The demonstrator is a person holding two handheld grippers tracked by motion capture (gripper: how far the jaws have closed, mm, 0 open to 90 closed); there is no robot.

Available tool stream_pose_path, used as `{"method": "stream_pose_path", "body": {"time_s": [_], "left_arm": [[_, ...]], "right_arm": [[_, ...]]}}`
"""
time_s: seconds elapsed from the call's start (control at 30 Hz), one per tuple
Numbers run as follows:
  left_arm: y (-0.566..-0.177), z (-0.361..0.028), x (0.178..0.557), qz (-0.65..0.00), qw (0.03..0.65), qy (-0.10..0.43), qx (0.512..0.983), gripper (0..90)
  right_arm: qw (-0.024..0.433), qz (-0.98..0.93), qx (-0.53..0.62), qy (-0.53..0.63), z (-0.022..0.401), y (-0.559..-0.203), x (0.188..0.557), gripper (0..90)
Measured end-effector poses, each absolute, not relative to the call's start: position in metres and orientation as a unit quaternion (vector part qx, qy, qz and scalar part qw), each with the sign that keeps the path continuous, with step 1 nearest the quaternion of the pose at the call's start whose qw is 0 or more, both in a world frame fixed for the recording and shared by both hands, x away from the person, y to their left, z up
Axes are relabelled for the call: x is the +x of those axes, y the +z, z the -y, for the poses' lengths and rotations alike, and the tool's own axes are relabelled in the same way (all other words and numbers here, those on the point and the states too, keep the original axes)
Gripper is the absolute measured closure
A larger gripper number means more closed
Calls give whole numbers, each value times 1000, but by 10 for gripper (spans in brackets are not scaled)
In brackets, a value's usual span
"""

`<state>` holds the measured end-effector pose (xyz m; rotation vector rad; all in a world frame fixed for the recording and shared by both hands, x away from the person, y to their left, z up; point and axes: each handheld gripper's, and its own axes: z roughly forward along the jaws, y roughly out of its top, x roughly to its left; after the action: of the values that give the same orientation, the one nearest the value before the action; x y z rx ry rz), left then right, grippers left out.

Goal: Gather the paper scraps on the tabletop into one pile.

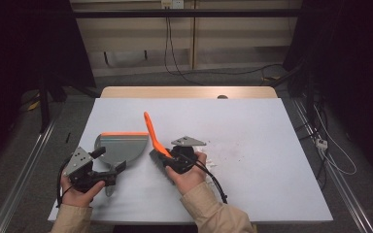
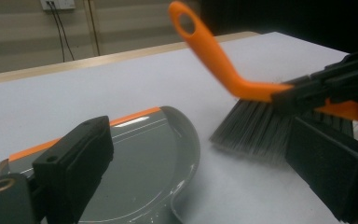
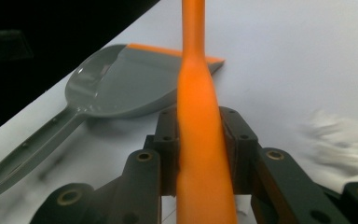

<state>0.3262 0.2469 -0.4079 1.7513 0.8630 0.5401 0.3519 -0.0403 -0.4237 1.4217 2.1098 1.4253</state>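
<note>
Along the right gripper [image 3: 200,154] view, fingers clamp the orange brush [image 3: 200,140]; left gripper [image 1: 108,174] fingers stand apart.

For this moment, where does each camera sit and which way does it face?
High view: above the person's side, facing forward and down on the table; forearms, both hands and claws show.
Left gripper view: on the left claw, looking over the grey dustpan toward the brush; own jaws show.
Right gripper view: on the right claw, looking along the clamped orange brush handle.
All three share the dustpan and the brush.
</note>
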Motion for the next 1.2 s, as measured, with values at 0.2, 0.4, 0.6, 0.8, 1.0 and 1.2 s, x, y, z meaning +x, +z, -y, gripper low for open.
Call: {"method": "stream_pose_path", "body": {"time_s": [0.2, 0.4, 0.6, 0.8, 1.0, 1.2], "left_arm": [[-408, -247, 325, -360, 528, 227, 735, 74], [-409, -246, 325, -361, 527, 228, 735, 74], [-410, -242, 327, -357, 523, 227, 740, 75], [-410, -241, 327, -357, 522, 227, 741, 75], [-410, -241, 327, -357, 524, 226, 739, 75], [-410, -242, 327, -357, 524, 226, 740, 75]], "right_arm": [[121, -727, 493, 462, 48, -428, 357, 713], [171, -727, 501, 438, 81, -424, 356, 714], [170, -704, 516, 457, 106, -419, 356, 713], [179, -700, 499, 477, 113, -400, 354, 714], [168, -719, 454, 499, 128, -387, 358, 714], [134, -766, 382, 499, 143, -388, 353, 714]]}}
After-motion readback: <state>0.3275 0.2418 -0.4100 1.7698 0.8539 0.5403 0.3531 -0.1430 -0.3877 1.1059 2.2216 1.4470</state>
